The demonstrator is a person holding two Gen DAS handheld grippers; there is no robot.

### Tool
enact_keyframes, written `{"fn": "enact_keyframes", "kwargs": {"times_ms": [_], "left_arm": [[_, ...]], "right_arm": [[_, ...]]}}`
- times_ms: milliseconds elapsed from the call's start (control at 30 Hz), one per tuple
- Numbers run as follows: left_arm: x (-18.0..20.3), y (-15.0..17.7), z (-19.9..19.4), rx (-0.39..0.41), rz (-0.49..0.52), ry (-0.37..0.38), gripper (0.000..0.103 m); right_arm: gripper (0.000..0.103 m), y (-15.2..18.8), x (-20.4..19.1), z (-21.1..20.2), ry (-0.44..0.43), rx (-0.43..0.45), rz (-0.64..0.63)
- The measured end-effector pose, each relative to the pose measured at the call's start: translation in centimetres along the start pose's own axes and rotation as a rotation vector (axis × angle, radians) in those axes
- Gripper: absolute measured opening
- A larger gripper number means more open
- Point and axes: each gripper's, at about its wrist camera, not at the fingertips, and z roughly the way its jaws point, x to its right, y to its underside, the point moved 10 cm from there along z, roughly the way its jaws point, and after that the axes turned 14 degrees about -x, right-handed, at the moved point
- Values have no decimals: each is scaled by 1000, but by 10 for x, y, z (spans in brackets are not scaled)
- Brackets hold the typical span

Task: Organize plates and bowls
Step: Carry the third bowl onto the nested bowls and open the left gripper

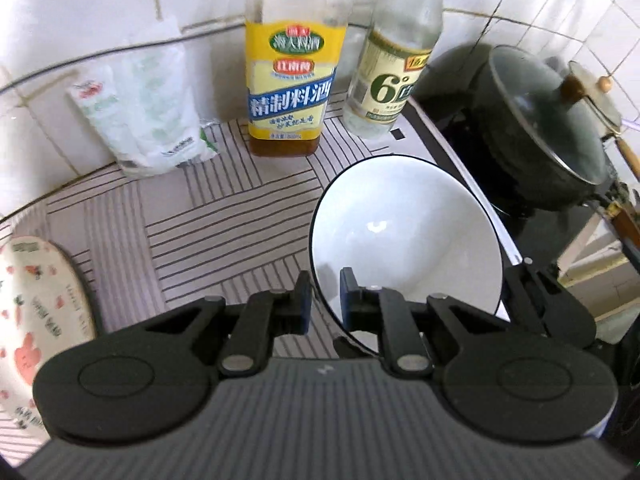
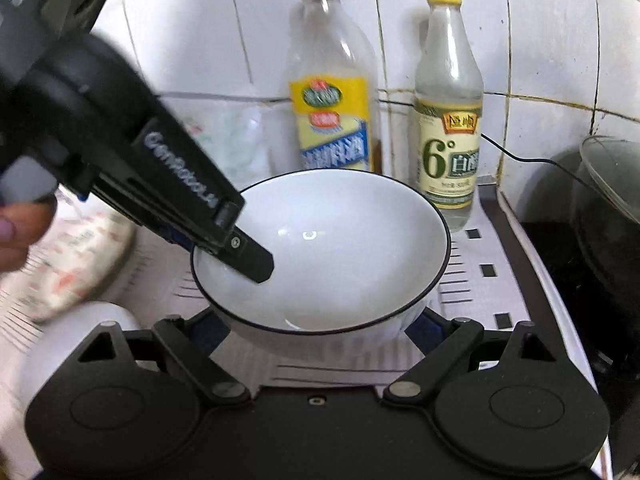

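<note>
A white bowl (image 1: 400, 232) with a thin dark rim hangs tilted above the striped drying mat (image 1: 208, 216). My left gripper (image 1: 324, 282) is shut on the bowl's near rim, one finger inside and one outside. In the right wrist view the same bowl (image 2: 352, 240) fills the centre, with the left gripper (image 2: 240, 258) pinching its left rim. My right gripper (image 2: 318, 330) holds the bowl's lower body between its wide-set blue pads (image 2: 426, 326). A plate (image 1: 36, 300) with a pink pattern lies at the left.
A yellow-labelled cooking wine bottle (image 1: 292, 80) and a vinegar bottle (image 1: 388, 80) stand against the tiled wall, with a plastic bag (image 1: 148, 112) to their left. A dark pan with a glass lid (image 1: 544, 128) sits on the stove at right. A white rounded object (image 2: 80, 332) lies at lower left.
</note>
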Motion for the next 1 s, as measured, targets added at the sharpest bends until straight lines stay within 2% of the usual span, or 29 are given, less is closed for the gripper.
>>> {"fn": "enact_keyframes", "kwargs": {"times_ms": [300,533,667,767,1000], "left_arm": [[-19,45,-63,38,0,-1,13],[-43,81,-89,45,-49,-14,13],[-59,99,-89,33,-71,-23,13],[-68,110,-80,5,-87,-33,13],[-86,129,-44,-116,-131,-68,14]], "right_arm": [[95,-7,-53,-57,-52,47,-114],[95,3,-96,-81,-155,45,-128],[95,9,-111,-84,-239,15,-128],[95,15,-122,-78,-256,-7,-163],[95,35,-135,-49,-287,-108,-187]]}}
